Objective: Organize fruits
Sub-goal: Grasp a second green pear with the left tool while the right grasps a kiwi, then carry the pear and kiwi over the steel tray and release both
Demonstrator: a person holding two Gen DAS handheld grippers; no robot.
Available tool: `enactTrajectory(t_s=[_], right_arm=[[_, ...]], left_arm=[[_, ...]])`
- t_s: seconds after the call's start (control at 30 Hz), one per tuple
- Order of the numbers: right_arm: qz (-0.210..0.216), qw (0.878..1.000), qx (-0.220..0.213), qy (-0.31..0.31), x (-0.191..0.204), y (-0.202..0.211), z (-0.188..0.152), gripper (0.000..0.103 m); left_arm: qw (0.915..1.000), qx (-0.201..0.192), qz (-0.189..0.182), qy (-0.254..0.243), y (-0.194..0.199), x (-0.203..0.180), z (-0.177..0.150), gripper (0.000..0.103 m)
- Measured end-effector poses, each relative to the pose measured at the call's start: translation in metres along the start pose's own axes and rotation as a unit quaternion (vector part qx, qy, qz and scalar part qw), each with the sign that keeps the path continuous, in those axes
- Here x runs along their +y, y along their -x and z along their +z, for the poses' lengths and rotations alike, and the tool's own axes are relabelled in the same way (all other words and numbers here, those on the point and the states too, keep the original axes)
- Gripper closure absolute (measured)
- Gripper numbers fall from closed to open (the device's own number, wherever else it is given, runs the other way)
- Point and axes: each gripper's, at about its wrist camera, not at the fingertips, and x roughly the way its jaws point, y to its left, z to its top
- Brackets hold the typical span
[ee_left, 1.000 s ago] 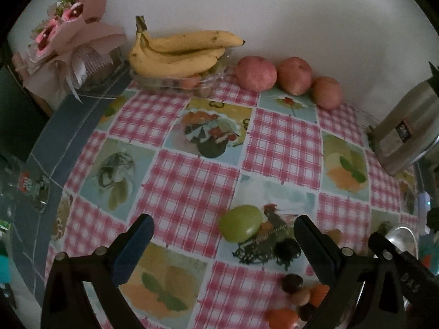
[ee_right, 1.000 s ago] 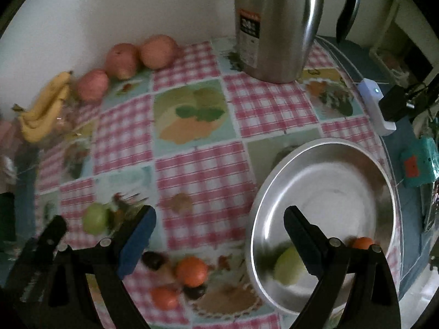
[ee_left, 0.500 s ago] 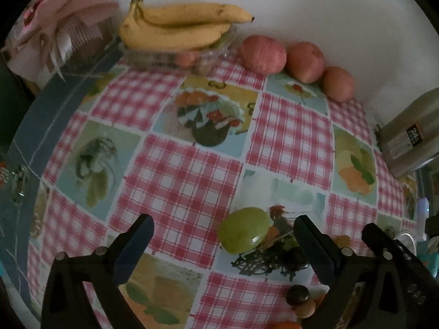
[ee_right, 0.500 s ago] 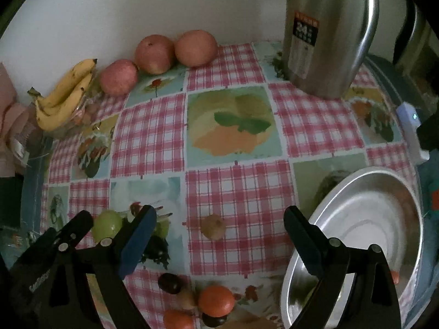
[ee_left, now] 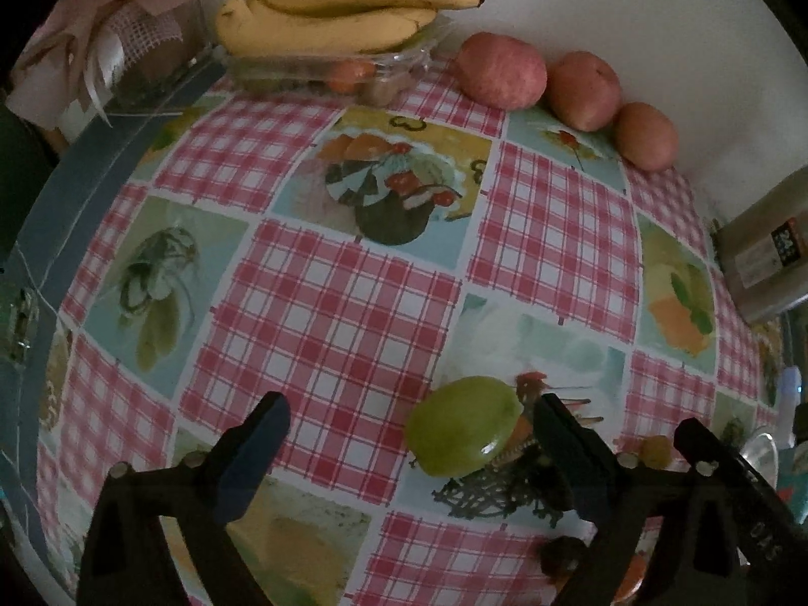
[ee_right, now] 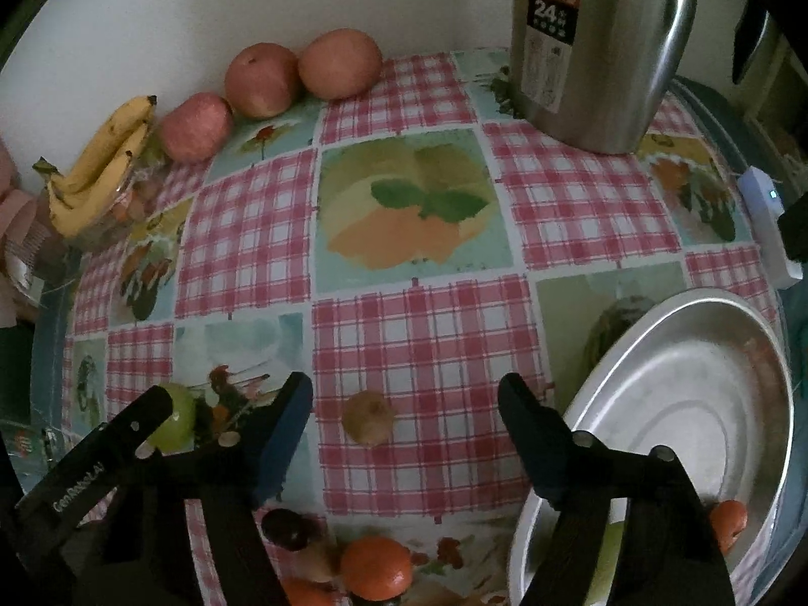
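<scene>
A smooth green fruit (ee_left: 464, 424), roundish and glossy, lies on the checked surface (ee_left: 323, 313). To its right sits a small brownish round fruit (ee_right: 367, 416), alone on a red-checked square. Nearer the camera cluster two oranges (ee_right: 374, 566), a dark plum-like fruit (ee_right: 285, 527) and a pale one, touching or nearly so. The metal bowl (ee_right: 707, 404) holds a small orange (ee_right: 727, 522) and what may be a green fruit, mostly hidden. Three red apples (ee_right: 260, 78) and bananas (ee_left: 333, 15) line the wall.
</scene>
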Motion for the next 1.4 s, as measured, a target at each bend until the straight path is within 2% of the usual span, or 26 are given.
enactTrajectory(t_s=[0.13, 0.2, 0.27, 0.43, 0.57, 0.63, 0.77, 0.9, 0.93, 1.17, 1.4], right_arm=[[0.002, 1.000, 0.009, 0.002, 0.002, -0.007, -0.002, 0.034], [0.004, 1.000, 0.020, 0.000, 0.003, -0.013, -0.004, 0.042], [0.008, 1.000, 0.027, -0.001, 0.004, -0.017, -0.005, 0.045], [0.000, 0.999, 0.032, 0.010, 0.008, -0.024, -0.008, 0.047], [-0.004, 0.999, 0.030, 0.017, 0.011, -0.024, -0.007, 0.055], [-0.007, 0.999, 0.030, 0.021, 0.012, -0.024, -0.008, 0.059], [-0.003, 0.999, 0.032, 0.020, 0.012, -0.023, -0.008, 0.069], [-0.002, 0.999, 0.034, 0.020, 0.012, -0.024, -0.007, 0.074], [-0.002, 0.999, 0.034, 0.019, 0.012, -0.024, -0.007, 0.075], [0.007, 1.000, 0.026, 0.012, 0.007, -0.017, -0.006, 0.078], [0.017, 1.000, -0.007, 0.009, 0.008, 0.011, 0.000, 0.078]], left_arm=[[1.0000, 0.006, -0.006, 0.000, -0.005, 0.000, 0.001, 0.009], [1.0000, 0.007, -0.006, -0.001, -0.006, -0.001, 0.001, 0.010], [0.9999, 0.008, -0.007, -0.003, -0.007, -0.001, 0.000, 0.010], [0.9998, 0.015, -0.011, -0.008, -0.013, -0.006, 0.000, 0.016], [0.9997, 0.018, -0.011, -0.012, -0.018, -0.009, -0.001, 0.019], [0.9997, 0.017, -0.013, -0.011, -0.018, -0.011, -0.002, 0.028], [0.9996, 0.017, -0.017, -0.016, -0.019, -0.014, -0.004, 0.031], [0.9989, 0.020, -0.037, -0.020, -0.018, -0.017, -0.004, 0.047], [0.9988, 0.019, -0.040, -0.022, -0.017, -0.018, -0.004, 0.050], [0.9990, 0.016, -0.033, -0.026, -0.016, -0.023, -0.004, 0.050], [0.9989, -0.015, -0.040, -0.018, 0.010, -0.017, 0.000, 0.050]])
